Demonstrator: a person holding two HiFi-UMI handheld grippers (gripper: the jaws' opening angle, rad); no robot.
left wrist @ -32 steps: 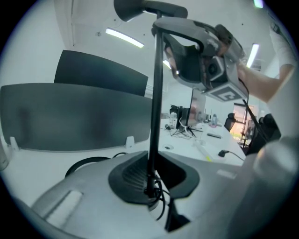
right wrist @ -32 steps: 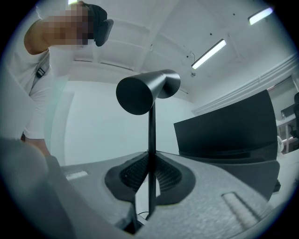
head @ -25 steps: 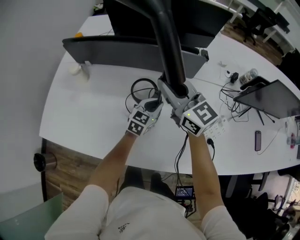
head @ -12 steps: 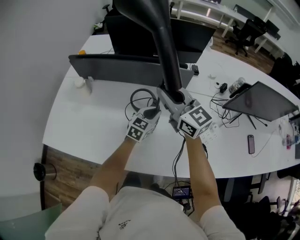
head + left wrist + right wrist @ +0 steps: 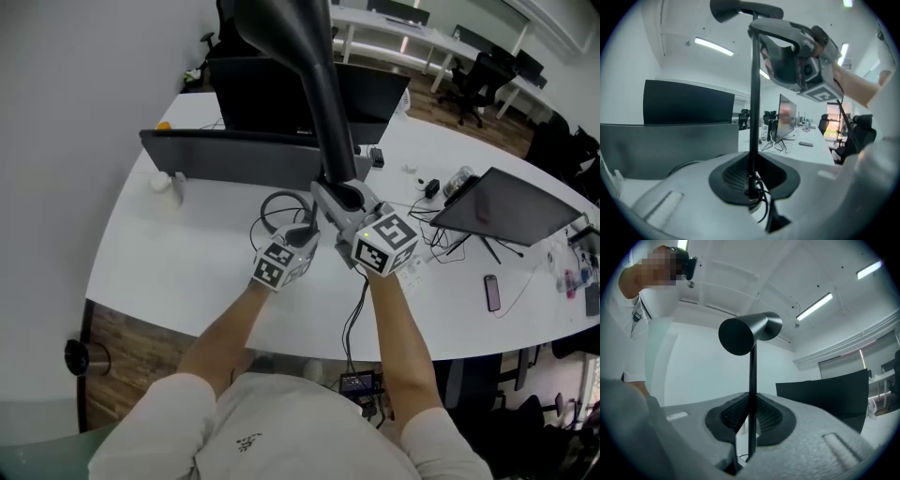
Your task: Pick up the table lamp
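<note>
Table lamp point(image 5: 330, 103), a black unit with a slim straight stem point(image 5: 753, 117) and a cone-shaped shade point(image 5: 745, 335), stands upright in the grip of both grippers over the near middle of the white counter point(image 5: 169, 253). The left gripper point(image 5: 307, 228) has its jaws closed to a narrow gap on the lower stem, with the dark pads pressing it from both sides. The right gripper point(image 5: 336, 195) is clamped on the same stem in the same way, at a point higher up, as the left gripper view shows. The lamp base is hidden beneath the grippers, so its clearance from the counter cannot be confirmed. A looped black cable point(image 5: 281, 202) lies on the counter just beside the left gripper and appears to run to the lamp. Two dark monitors point(image 5: 281, 94) stand behind the lamp. The step in hand is judged to be the lift. The next move calls for raising both grippers together, keeping the stem vertical, and leaving slack in the cable so that it does not snag.
</note>
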